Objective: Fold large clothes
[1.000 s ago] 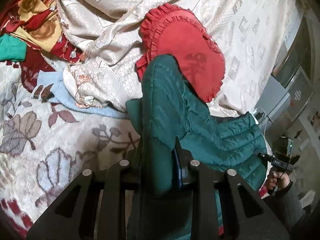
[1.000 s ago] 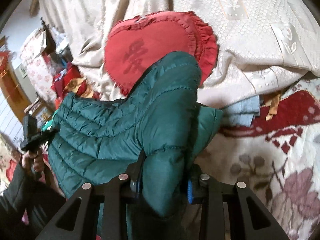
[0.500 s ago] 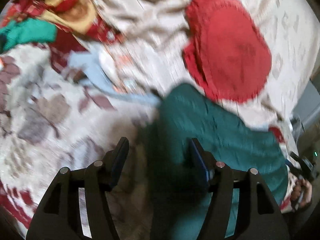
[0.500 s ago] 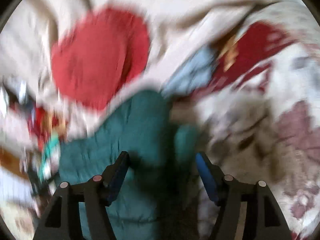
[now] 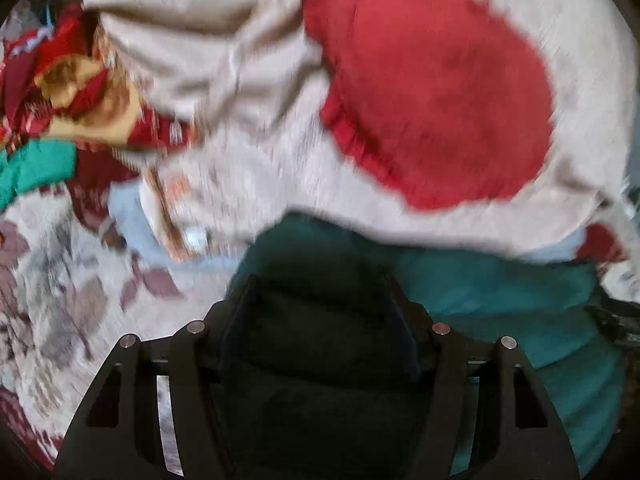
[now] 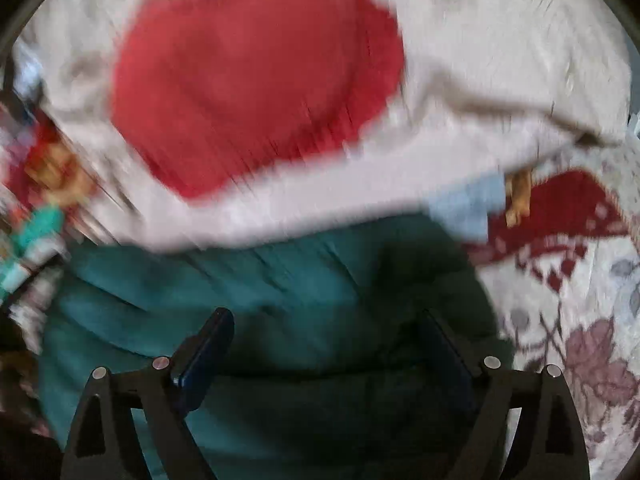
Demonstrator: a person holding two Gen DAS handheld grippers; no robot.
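A dark green quilted jacket (image 5: 500,304) lies on the bed and fills the lower part of both blurred views (image 6: 280,280). My left gripper (image 5: 320,280) is open, its jaws wide apart just above the jacket's fabric. My right gripper (image 6: 328,316) is open too, its jaws spread over the jacket. Neither holds anything.
A red heart-shaped cushion (image 5: 432,80) lies on a beige bedspread (image 5: 240,60) just beyond the jacket; it also shows in the right wrist view (image 6: 248,80). A flowered blanket (image 6: 580,320) covers the bed. A light blue cloth (image 6: 468,200) and red-gold fabric (image 5: 80,92) lie nearby.
Both grippers let go of the jacket sleeve they held up a second ago and opened wide. The jacket dropped onto the bed and both grippers moved down towards it.
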